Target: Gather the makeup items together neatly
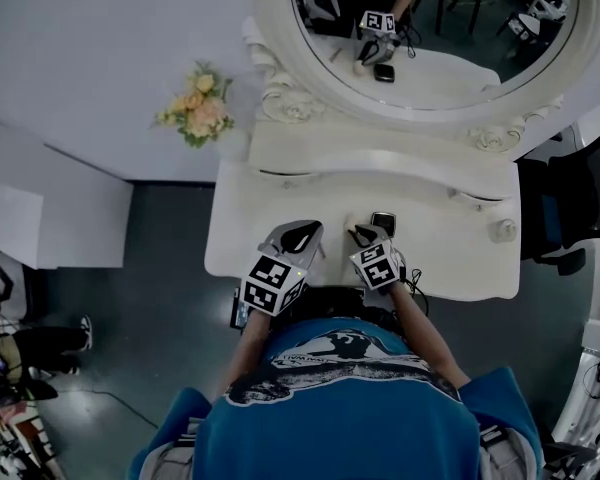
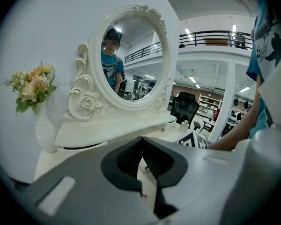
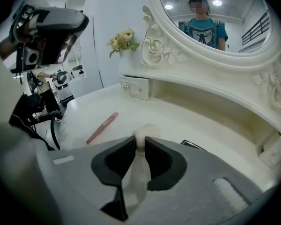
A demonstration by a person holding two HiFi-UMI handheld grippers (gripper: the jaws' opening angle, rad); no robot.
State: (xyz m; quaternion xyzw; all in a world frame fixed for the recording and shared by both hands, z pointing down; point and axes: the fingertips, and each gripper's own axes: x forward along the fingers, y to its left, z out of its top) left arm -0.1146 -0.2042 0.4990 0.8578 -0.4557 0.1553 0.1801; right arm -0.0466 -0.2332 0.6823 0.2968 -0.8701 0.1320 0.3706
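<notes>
The right gripper [image 3: 140, 142] has its 2 jaws pinched on a pale cream, round-ended makeup item [image 3: 147, 131], whose rounded end pokes out just past the fingertips. It is held low over the front of the white dressing table [image 3: 187, 116]. In the head view the right gripper [image 1: 365, 233] sits near the middle of the tabletop [image 1: 450, 258], just beside a small black square compact [image 1: 383, 222]. In the right gripper view the compact [image 3: 193, 145] shows as a dark-edged flat shape just right of the jaws.

A slim pink makeup stick [image 3: 102, 127] lies flat on the table, to the left of the held item and apart from it.

The left gripper [image 1: 302, 234] is beside the right one, over the table's front edge. In its own view, the left gripper [image 2: 141, 139] has its jaw tips pressed together with nothing between them.

Behind stands an oval white-framed mirror [image 1: 280, 58]. A bunch of pale yellow and peach flowers [image 1: 195, 108] sits at the table's left.
</notes>
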